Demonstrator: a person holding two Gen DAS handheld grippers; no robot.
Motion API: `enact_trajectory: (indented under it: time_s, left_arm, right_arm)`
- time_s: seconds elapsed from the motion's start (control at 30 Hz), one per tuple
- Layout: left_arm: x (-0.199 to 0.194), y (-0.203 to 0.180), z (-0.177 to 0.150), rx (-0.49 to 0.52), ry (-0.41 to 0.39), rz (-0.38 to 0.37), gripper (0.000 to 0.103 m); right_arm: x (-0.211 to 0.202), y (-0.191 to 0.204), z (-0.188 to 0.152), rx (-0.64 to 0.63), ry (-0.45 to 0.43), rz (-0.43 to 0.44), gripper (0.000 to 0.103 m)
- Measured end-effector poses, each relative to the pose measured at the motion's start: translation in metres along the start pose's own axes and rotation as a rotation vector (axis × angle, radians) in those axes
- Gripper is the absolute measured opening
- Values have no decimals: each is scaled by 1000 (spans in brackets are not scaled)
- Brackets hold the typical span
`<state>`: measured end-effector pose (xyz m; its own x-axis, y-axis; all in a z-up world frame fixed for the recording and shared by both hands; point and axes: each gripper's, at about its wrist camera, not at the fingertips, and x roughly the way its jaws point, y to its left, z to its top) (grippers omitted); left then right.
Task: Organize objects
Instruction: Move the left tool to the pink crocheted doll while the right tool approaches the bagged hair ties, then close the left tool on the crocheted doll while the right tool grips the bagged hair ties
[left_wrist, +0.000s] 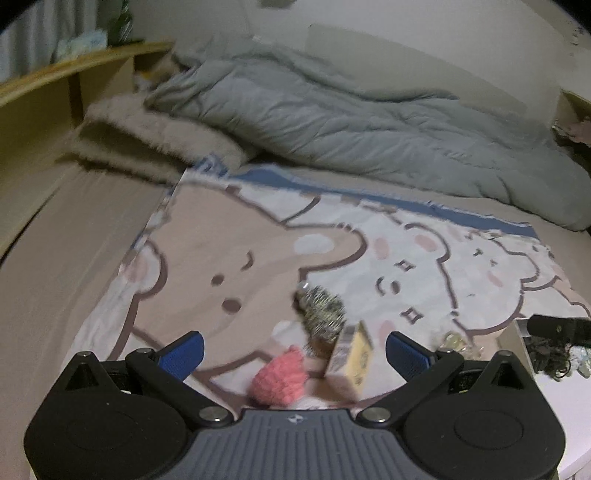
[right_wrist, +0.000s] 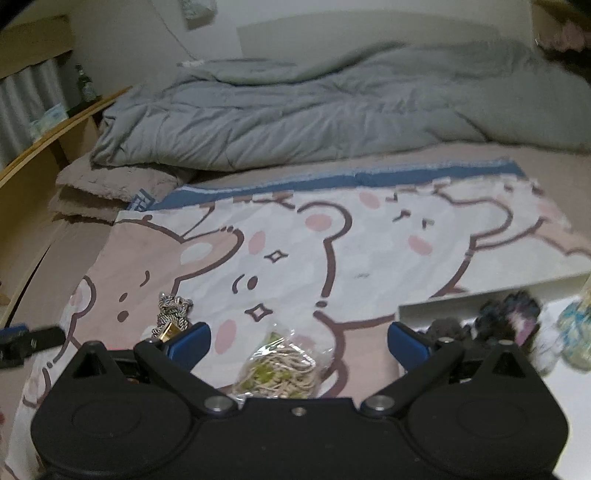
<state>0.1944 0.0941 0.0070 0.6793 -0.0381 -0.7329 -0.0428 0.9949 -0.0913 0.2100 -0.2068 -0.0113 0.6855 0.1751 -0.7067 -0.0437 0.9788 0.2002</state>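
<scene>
My left gripper (left_wrist: 293, 350) is open above the bear-print blanket (left_wrist: 229, 258). Between its blue fingers lie a pink fluffy item (left_wrist: 280, 378), a yellow box (left_wrist: 356, 356) tilted on edge, and a speckled dark scrunchie-like item (left_wrist: 321, 312) just beyond. My right gripper (right_wrist: 299, 343) is open too, with a clear bag of pale and green strands (right_wrist: 280, 369) lying between its fingers. The speckled item (right_wrist: 173, 312) and the yellow box's corner (right_wrist: 168, 330) show by its left finger. A white tray (right_wrist: 480, 299) at the right holds dark hair items (right_wrist: 506, 314).
A grey duvet (left_wrist: 332, 122) is heaped at the back of the bed, with a folded fuzzy beige blanket (left_wrist: 155, 140) at its left. A wooden headboard shelf (left_wrist: 66, 74) carries a green bottle. The other gripper's tip (right_wrist: 29, 343) shows at the left edge.
</scene>
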Motion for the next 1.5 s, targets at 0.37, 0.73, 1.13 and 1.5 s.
enact_trajectory:
  time_s: [0.37,0.73,1.13,1.5]
  left_arm:
    - [36,35,-16,-237,197,-18,89]
    - [82,39,-36,-393,345,-56,62]
    - [108,40,-42,-497,371,-60,52]
    - [98,34,-36,-450,321,-79,43]
  right_arm:
    - [59,11,-6,203,125,-27,103]
    - [106,1,-28,432,265,-79,102]
    - [129,7,-35,406,349,-114,82]
    - [124,5,-27,343,359,-51,58]
